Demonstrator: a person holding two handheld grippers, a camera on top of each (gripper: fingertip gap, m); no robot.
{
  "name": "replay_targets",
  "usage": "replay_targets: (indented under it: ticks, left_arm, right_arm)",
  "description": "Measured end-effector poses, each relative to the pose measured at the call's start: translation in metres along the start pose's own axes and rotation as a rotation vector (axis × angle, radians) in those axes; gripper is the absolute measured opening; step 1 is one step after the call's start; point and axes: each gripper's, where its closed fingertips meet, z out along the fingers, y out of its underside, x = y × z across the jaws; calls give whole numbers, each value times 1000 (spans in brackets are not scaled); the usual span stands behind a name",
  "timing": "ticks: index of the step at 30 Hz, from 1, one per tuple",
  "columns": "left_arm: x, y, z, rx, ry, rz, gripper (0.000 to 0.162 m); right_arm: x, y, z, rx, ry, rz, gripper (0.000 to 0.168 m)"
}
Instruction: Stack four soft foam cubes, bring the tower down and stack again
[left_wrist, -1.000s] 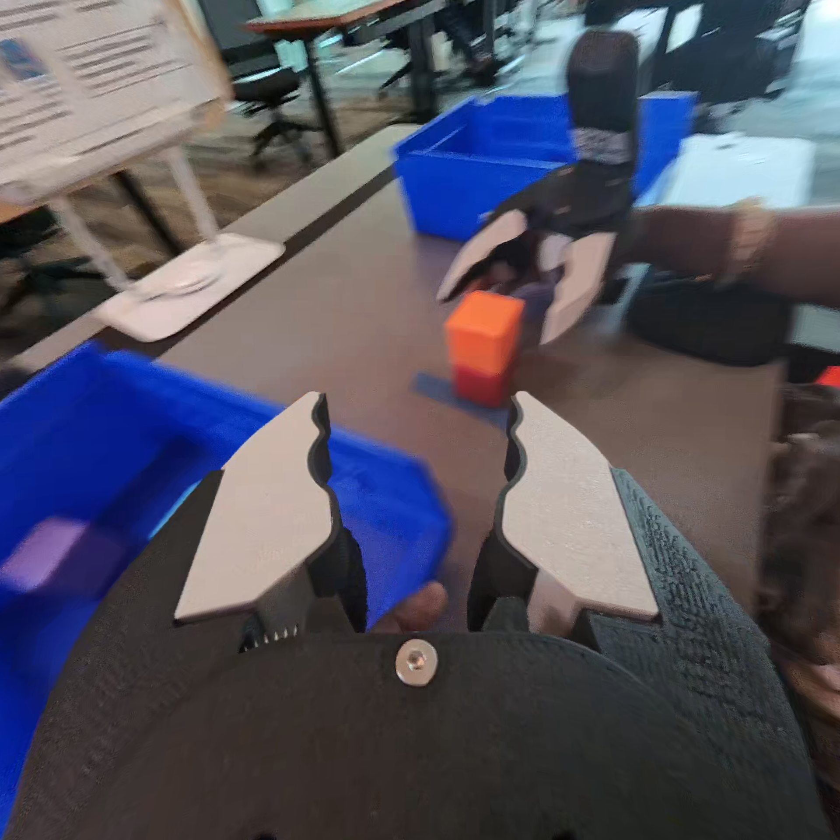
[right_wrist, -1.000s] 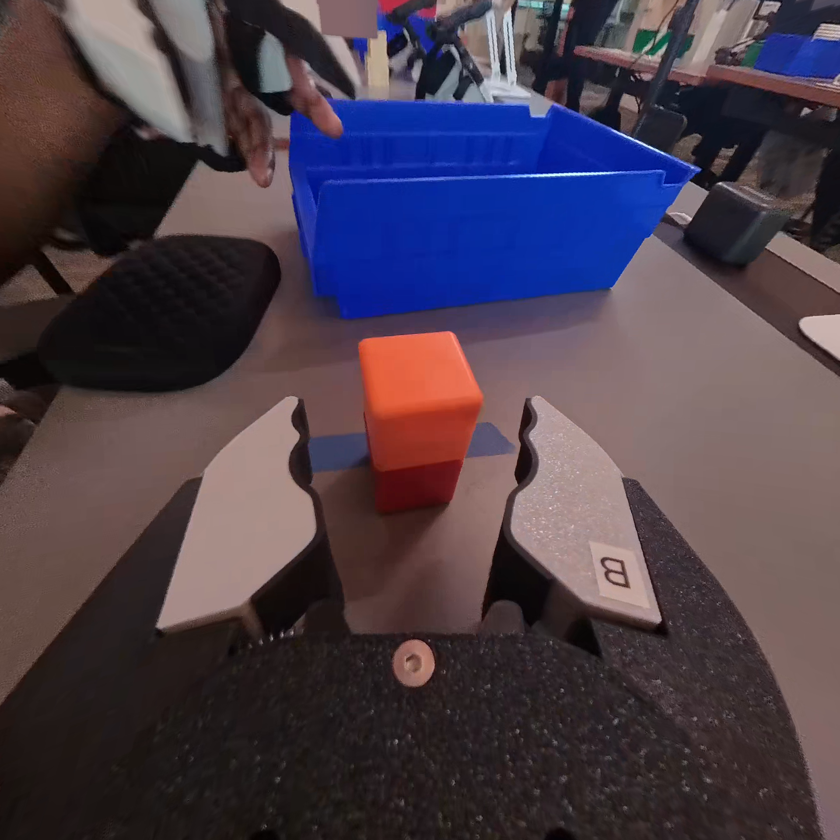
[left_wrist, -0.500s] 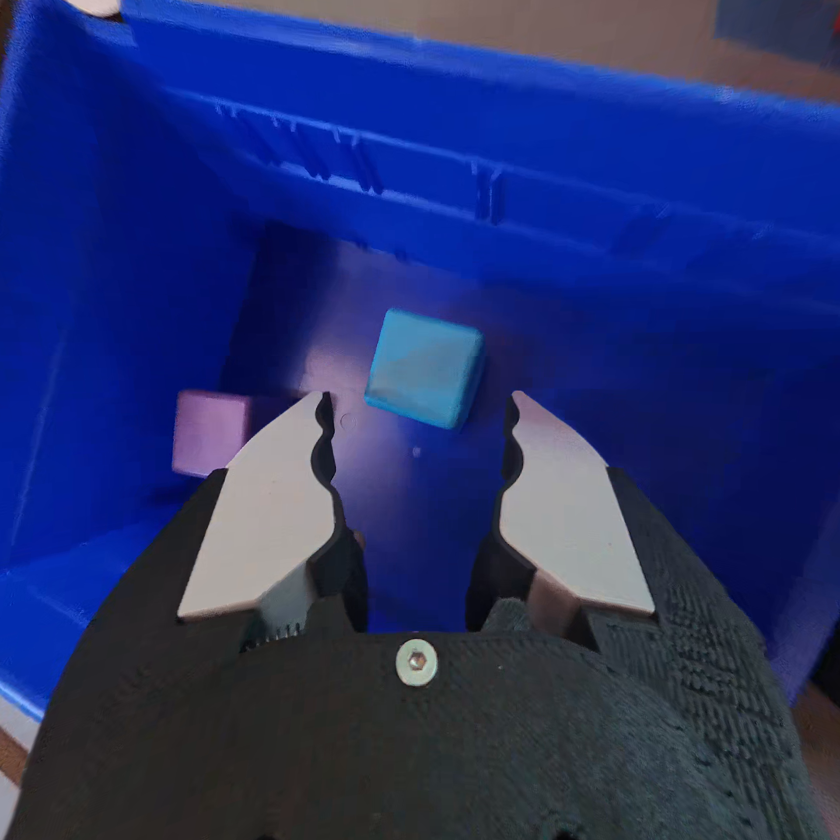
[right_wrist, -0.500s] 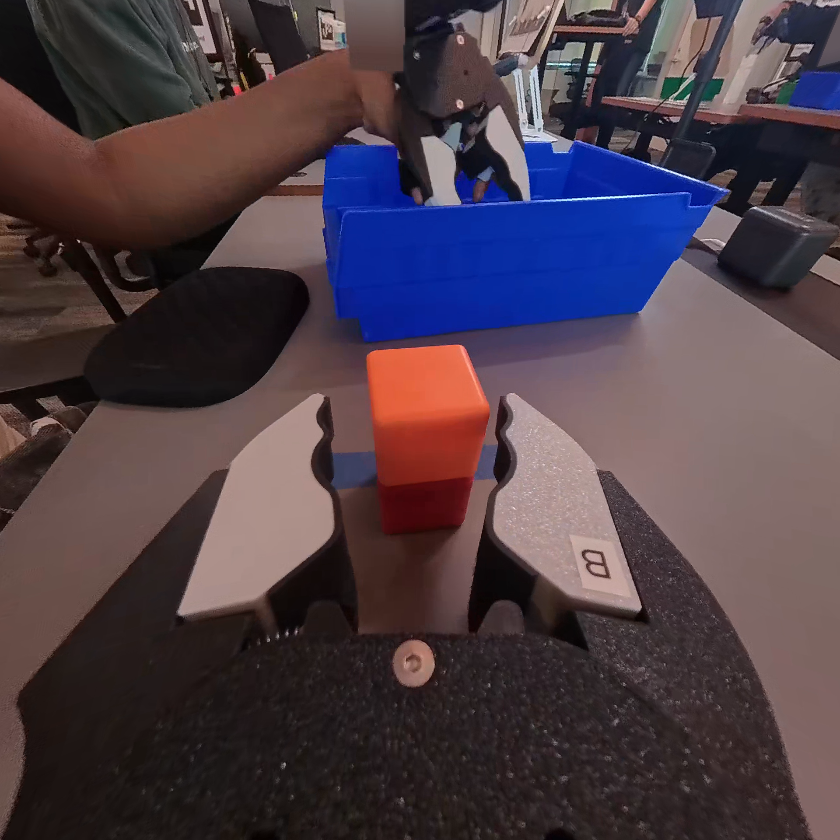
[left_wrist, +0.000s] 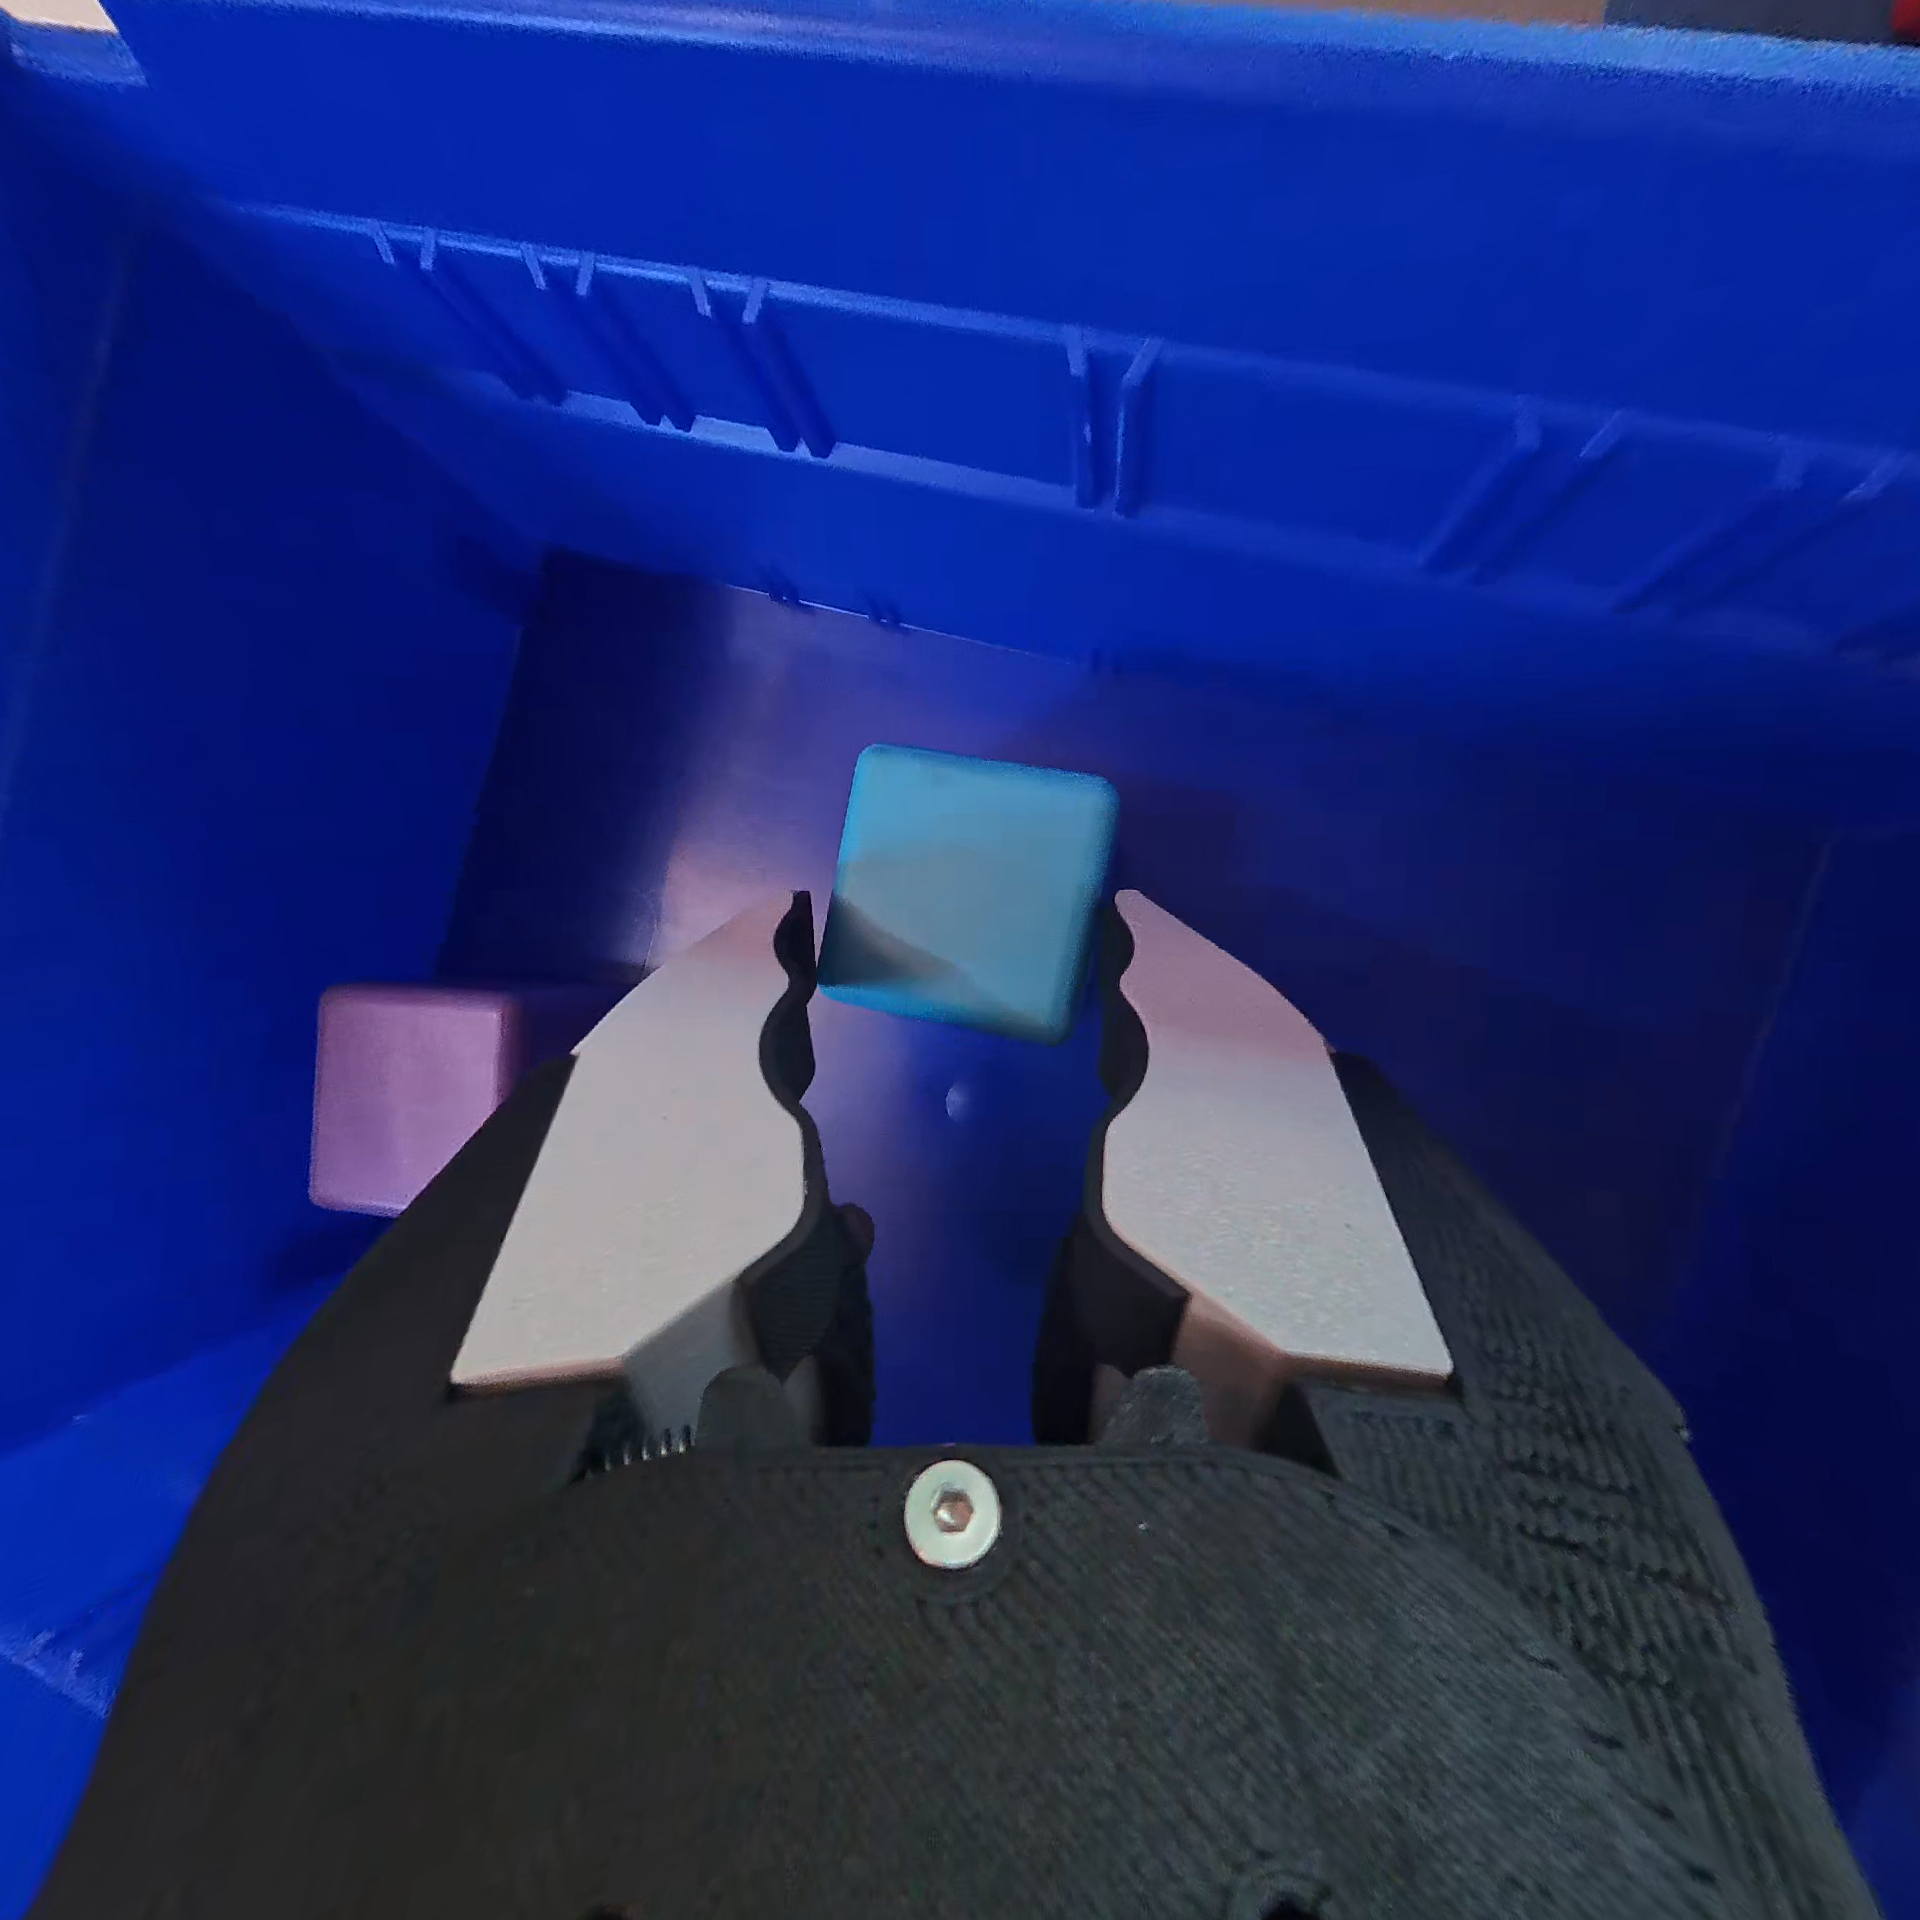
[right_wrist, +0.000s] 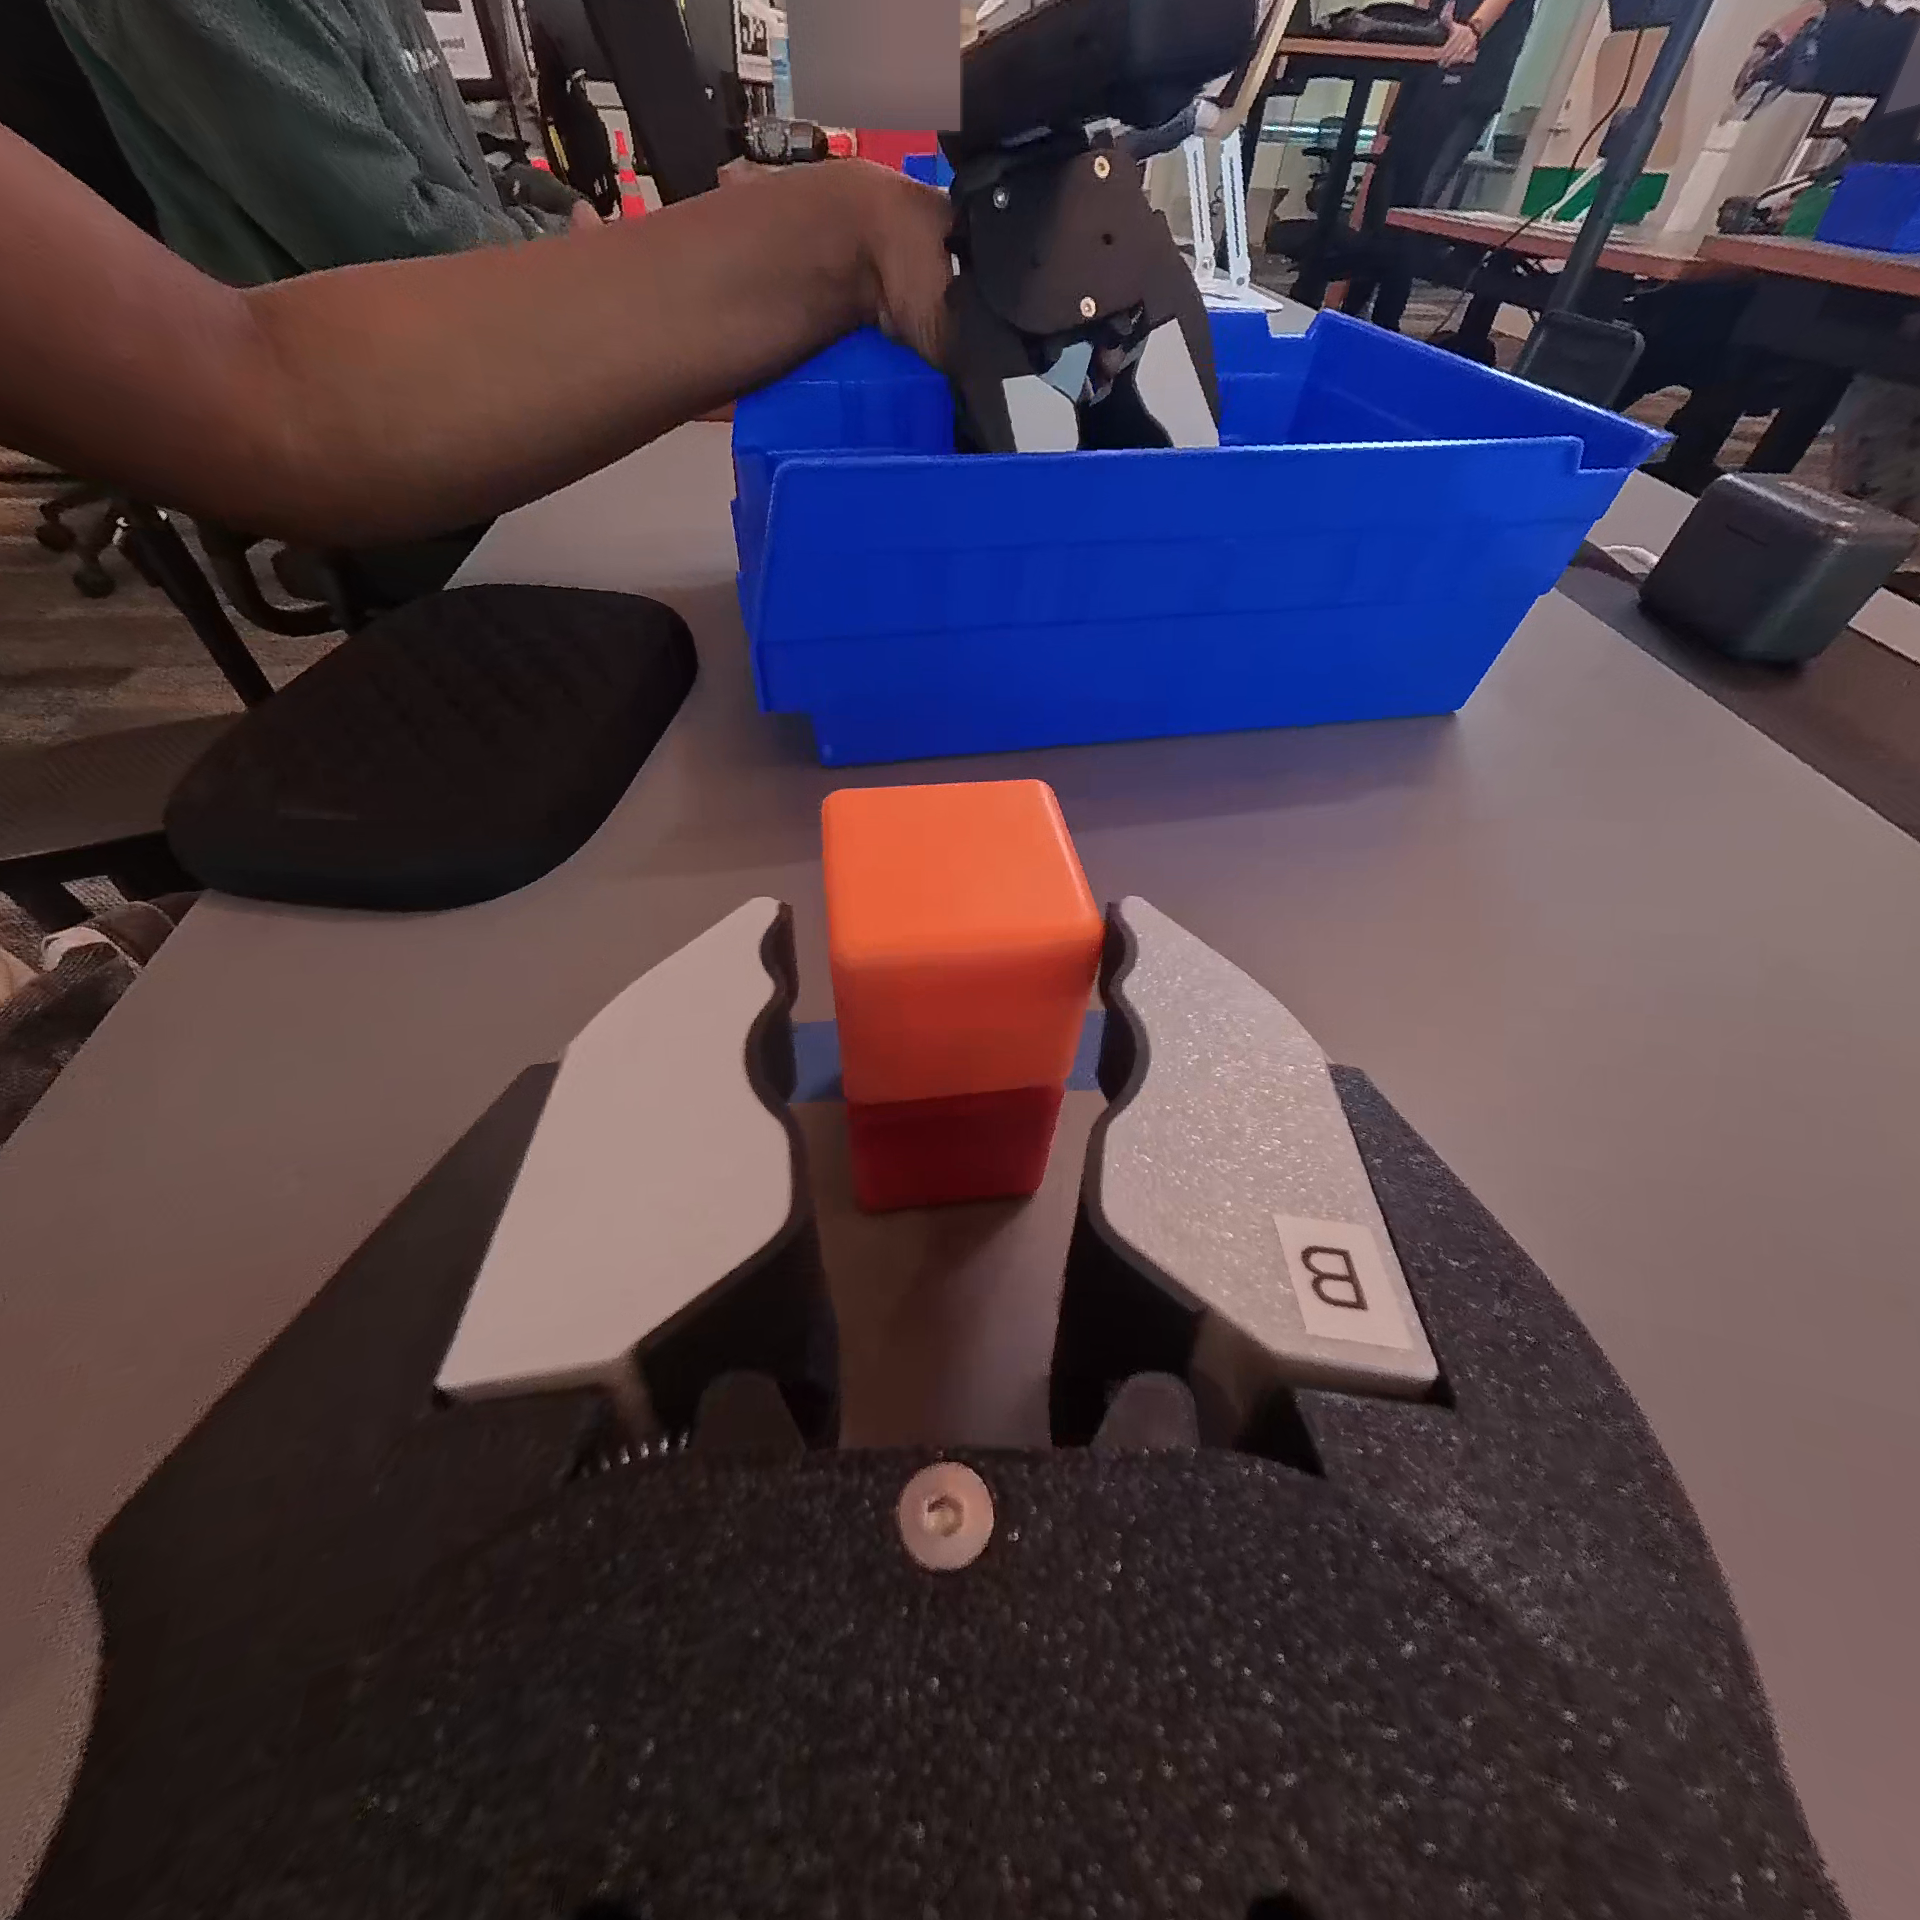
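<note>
1. Your left tool (left_wrist: 954, 914) is down inside the blue plastic bin (left_wrist: 935, 187), jaws apart, tips either side of the light-blue foam cube (left_wrist: 966, 883). No squeeze visible; cannot tell whether the tips touch it. The cube sits rotated against the jaw line, so you're bracketing it before closing.
2. A purple foam cube (left_wrist: 400, 1091) lies on the bin floor to the left, partly behind the left finger. Judgement: that's the fourth block, picked after this one.
3. Your right tool (right_wrist: 945, 925) sits low over the grey tabletop (right_wrist: 1507, 987), jaws apart, flanking the orange foam cube (right_wrist: 951, 925), which sits squarely on the red foam cube (right_wrist: 940, 1143). The right tip looks touching or just beside the orange corner; a gap shows on the left. Likely you're steadying the stack.
4. The stack stands on a strip of blue tape (right_wrist: 816, 1055), presumably the build marker. Tower is half built.
5. Writing: a small white sticker (right_wrist: 1335, 1283) with one character on the right tool's right finger. No brand marks on cubes or bin.
</note>
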Motion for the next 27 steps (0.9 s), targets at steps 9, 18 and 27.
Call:
replay_targets:
  ticks: [9, 18, 27]
  left_arm:
    - [-8, -24, -29, 139, -52, -72, 49]
    - [28, -113, -103, 330, -60, 55, 49]
    - [146, -195, -52, 331, 184, 246, 49]
  right_arm:
    - [-1, 2, 1, -21, 3, -6, 49]
    - [-1, 1, 1, -21, 3, -7, 49]
    - [-1, 1, 2, -21, 6, -9, 49]
